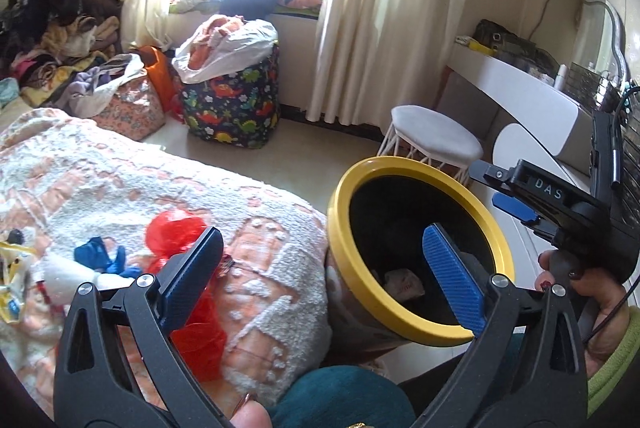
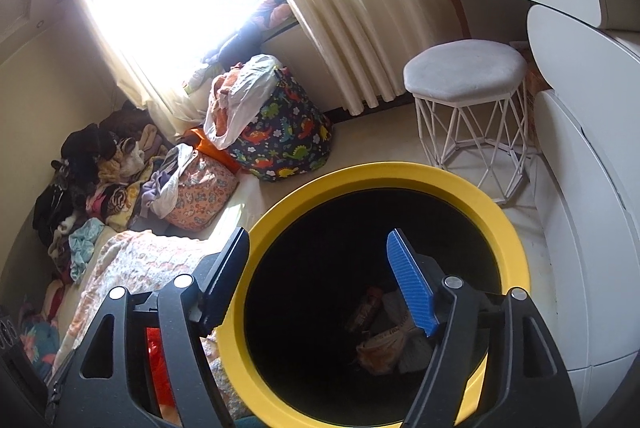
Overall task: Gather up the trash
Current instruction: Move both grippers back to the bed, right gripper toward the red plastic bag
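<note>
Both grippers spread wide and empty at a yellow-rimmed bin beside the bed.

We find the left gripper (image 1: 320,264) with its ribbed blue pads far apart, gripping nothing: one finger lies over a crinkled red plastic bag (image 1: 180,248) on the nubby pink-and-white blanket (image 1: 120,168), the other over the mouth of the bin (image 1: 340,228). The right gripper (image 2: 316,280) is likewise wide and empty, one finger outside the round yellow rim and one over the dark interior. Crumpled wrappers (image 2: 384,340) lie at the bin's bottom. Blue scraps (image 1: 104,256) and a yellow packet (image 1: 12,292) rest on the blanket near the red bag. Beyond stand a white wire-legged stool (image 2: 464,72) and a dinosaur-print fabric hamper (image 1: 232,104).
</note>
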Action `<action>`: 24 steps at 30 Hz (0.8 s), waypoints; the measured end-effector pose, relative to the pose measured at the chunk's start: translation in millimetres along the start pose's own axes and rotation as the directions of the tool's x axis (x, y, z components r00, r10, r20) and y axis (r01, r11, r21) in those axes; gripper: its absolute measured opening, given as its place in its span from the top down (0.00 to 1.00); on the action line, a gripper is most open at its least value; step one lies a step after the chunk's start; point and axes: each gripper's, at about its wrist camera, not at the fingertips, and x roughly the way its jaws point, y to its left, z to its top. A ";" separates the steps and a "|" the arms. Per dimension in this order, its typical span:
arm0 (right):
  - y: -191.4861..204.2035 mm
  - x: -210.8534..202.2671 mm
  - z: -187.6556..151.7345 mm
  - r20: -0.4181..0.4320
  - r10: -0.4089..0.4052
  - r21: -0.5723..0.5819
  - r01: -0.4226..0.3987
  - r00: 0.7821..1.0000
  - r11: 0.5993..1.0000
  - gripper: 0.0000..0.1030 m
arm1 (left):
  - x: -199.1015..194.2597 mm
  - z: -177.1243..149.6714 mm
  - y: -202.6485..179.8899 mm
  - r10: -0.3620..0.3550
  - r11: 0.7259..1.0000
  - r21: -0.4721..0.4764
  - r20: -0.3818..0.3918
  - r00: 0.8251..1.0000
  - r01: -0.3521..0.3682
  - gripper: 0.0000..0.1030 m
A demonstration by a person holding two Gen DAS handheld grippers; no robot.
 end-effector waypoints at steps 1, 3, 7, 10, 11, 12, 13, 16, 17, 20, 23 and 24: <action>3.3 0.1 -0.8 -0.002 0.005 -0.009 -0.005 1.000 1.000 0.33 | -2.8 0.4 3.6 0.007 1.000 -0.005 0.006 1.000 -0.007 0.11; 10.3 0.3 -2.2 -0.006 0.015 -0.031 -0.016 1.000 0.999 0.33 | -6.9 1.2 9.2 0.018 1.000 -0.017 0.014 1.000 -0.018 0.11; 26.8 -1.6 -4.8 -0.013 0.039 -0.080 -0.040 0.999 0.996 0.31 | -16.2 1.9 21.5 0.042 0.999 -0.035 0.033 0.999 -0.041 0.11; 37.8 -3.9 -7.0 -0.021 0.070 -0.094 -0.072 0.997 0.993 0.31 | -22.7 2.3 30.9 0.060 0.997 -0.052 0.046 0.997 -0.058 0.11; 41.5 -4.0 -7.1 -0.025 0.080 -0.099 -0.082 0.996 0.992 0.31 | -24.9 2.2 34.2 0.066 0.996 -0.059 0.049 0.997 -0.063 0.11; 46.1 -4.8 -8.5 -0.029 0.088 -0.109 -0.091 0.996 0.990 0.31 | -26.8 2.5 37.6 0.071 0.996 -0.066 0.053 0.996 -0.068 0.11; 50.7 -5.3 -9.7 -0.031 0.095 -0.121 -0.098 0.995 0.988 0.31 | -29.1 2.8 41.3 0.078 0.995 -0.072 0.058 0.995 -0.074 0.11; 61.6 -7.5 -14.2 -0.034 0.109 -0.148 -0.113 0.993 0.982 0.30 | -35.6 4.1 51.8 0.098 0.992 -0.088 0.072 0.993 -0.091 0.11; 64.7 -8.1 -15.3 -0.036 0.115 -0.153 -0.119 0.993 0.981 0.30 | -37.8 4.8 55.0 0.103 0.991 -0.093 0.076 0.992 -0.096 0.11; 74.8 -9.6 -20.6 -0.047 0.135 -0.165 -0.141 0.990 0.976 0.29 | -43.8 5.2 63.1 0.121 0.988 -0.111 0.087 0.989 -0.112 0.11; 86.2 -10.1 -25.7 -0.059 0.151 -0.190 -0.159 0.987 0.969 0.29 | -47.9 4.5 71.2 0.138 0.984 -0.128 0.093 0.986 -0.126 0.11; 91.0 -10.1 -28.2 -0.064 0.156 -0.201 -0.165 0.986 0.965 0.29 | -49.2 4.3 73.9 0.143 0.983 -0.133 0.094 0.985 -0.130 0.11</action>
